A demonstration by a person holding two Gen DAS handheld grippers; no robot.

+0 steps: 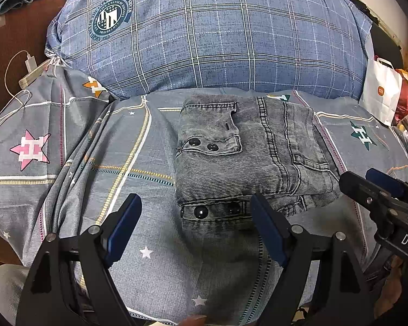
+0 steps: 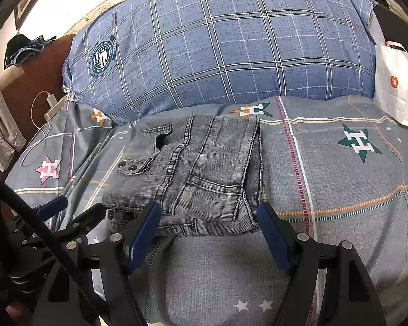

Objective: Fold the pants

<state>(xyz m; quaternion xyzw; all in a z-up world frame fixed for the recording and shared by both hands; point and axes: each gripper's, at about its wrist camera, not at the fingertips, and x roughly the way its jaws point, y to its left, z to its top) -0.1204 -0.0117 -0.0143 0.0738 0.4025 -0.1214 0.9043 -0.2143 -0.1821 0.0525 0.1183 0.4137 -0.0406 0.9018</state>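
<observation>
On the grey star-print bedsheet (image 1: 155,277), at 12 o'clock from both tools, lies 1 folded pair of grey pants (image 1: 247,163). 2 grippers, left gripper (image 1: 195,231) and right gripper (image 2: 208,233), stand spread, grasping nothing. Behind: 1 blue plaid pillow (image 1: 217,32), 1 white bag (image 2: 397,87) at 2 o'clock.

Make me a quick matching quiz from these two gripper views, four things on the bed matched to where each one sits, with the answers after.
Things
1. folded grey jeans
2. blue plaid pillow
3. white paper bag
4. white charger and cable

Places
A. at the right edge of the bed, beside the pillow
B. at the head of the bed, behind the jeans
C. in the middle of the grey bedsheet, just ahead of both open grippers
D. at the left edge, by the brown headboard

Pairs: 1-C, 2-B, 3-A, 4-D
</observation>
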